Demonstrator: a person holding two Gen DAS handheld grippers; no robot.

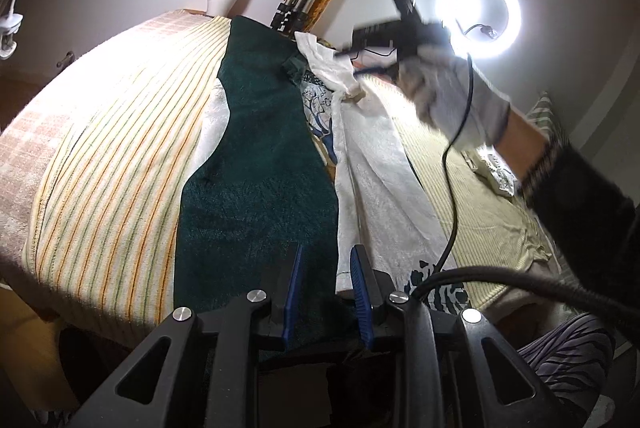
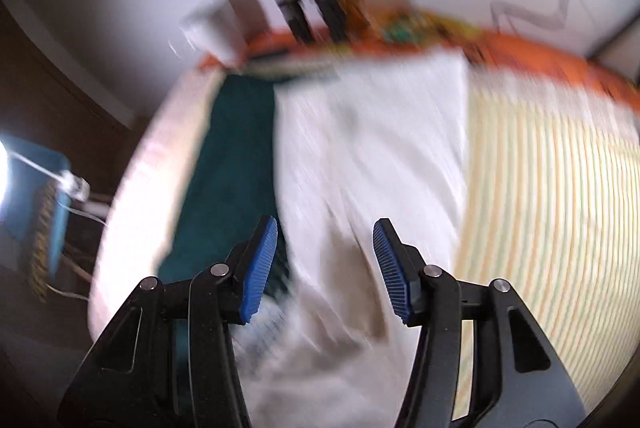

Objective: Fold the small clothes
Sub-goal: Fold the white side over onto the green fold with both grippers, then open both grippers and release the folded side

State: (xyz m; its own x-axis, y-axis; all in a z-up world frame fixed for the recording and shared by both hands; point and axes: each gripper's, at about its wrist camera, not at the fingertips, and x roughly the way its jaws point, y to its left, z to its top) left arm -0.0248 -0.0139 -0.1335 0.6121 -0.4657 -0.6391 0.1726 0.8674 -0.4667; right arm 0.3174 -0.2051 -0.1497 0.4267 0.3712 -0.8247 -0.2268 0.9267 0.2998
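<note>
While the left gripper point(image 1: 325, 268) pinches the green cloth point(image 1: 256, 163), the right gripper point(image 2: 325, 270) hangs wide, empty, over the white garment point(image 2: 372, 147).

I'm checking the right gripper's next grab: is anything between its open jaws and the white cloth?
Nothing visible is. The right gripper hangs open directly over the white cloth, with only air between its pads and the fabric. The dark green garment lies beside the cloth, to the left in this blurred view, not over it.
</note>
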